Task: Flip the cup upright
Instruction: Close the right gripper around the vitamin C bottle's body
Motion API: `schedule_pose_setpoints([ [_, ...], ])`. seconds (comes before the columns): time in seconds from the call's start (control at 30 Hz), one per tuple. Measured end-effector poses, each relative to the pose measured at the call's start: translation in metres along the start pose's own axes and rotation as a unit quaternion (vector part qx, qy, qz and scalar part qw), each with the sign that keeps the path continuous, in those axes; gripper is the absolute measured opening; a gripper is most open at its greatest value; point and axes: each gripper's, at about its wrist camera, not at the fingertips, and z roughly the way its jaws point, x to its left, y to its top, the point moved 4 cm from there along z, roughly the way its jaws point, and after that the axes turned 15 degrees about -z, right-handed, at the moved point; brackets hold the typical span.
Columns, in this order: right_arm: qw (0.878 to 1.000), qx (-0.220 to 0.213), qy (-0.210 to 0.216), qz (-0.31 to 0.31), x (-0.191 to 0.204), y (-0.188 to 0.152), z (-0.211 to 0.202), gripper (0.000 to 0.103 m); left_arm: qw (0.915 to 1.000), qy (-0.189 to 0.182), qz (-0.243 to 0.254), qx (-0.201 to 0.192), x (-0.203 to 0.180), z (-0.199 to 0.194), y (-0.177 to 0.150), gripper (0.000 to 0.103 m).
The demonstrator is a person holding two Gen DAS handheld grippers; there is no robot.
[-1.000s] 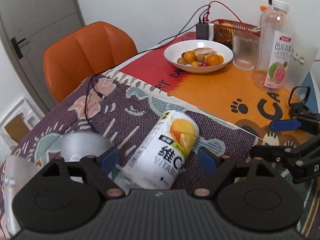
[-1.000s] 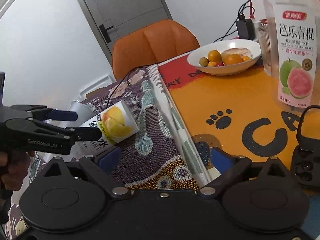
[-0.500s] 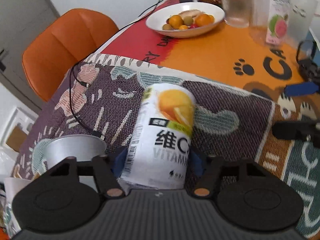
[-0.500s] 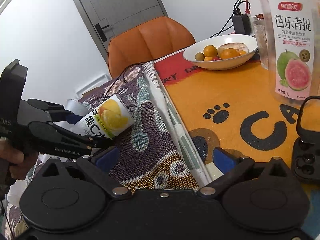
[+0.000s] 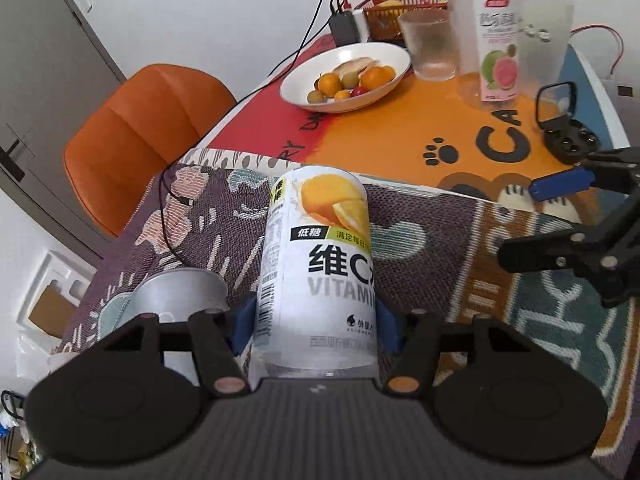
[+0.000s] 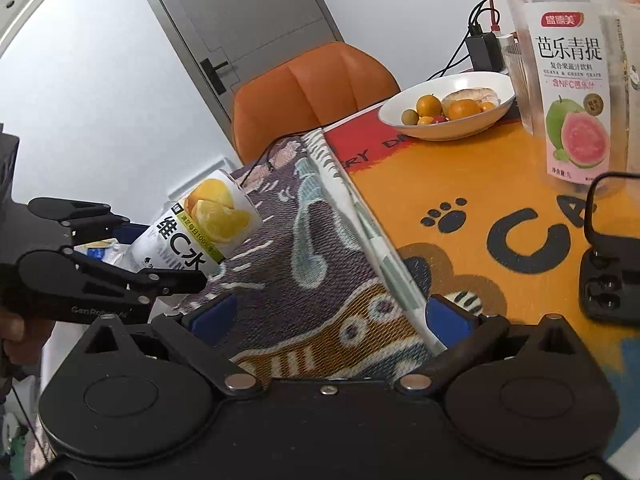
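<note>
One cup [image 5: 320,276] – gripped in left tongs [image 5: 316,326] – tilted.

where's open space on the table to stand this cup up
Free: the patterned cloth ahead of the cup, between the left tongs and right tongs. Also the orange mat before the fruit bowl. Crowded: around the juice bottle.

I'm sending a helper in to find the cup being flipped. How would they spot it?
On the patterned cloth at the table's near end, the left gripper clamps the cup. Unlike the plain grey metal bowl beside it, it is white with orange slices printed on it.
</note>
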Motion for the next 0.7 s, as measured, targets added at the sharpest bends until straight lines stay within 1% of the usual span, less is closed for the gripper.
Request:
schedule_pose_setpoints([
  [0.33, 0.999, 0.004, 0.035, 0.015, 0.024, -0.016, -0.022, 0.103, 0.9998, 0.005, 0.000, -0.017, -0.013, -0.044, -0.035, 0.060],
  [0.7, 0.998, 0.015, 0.058, 0.003, 0.057, -0.034, -0.032, 0.103, 0.9998, 0.011, -0.013, -0.014, -0.015, -0.072, -0.082, 0.060],
])
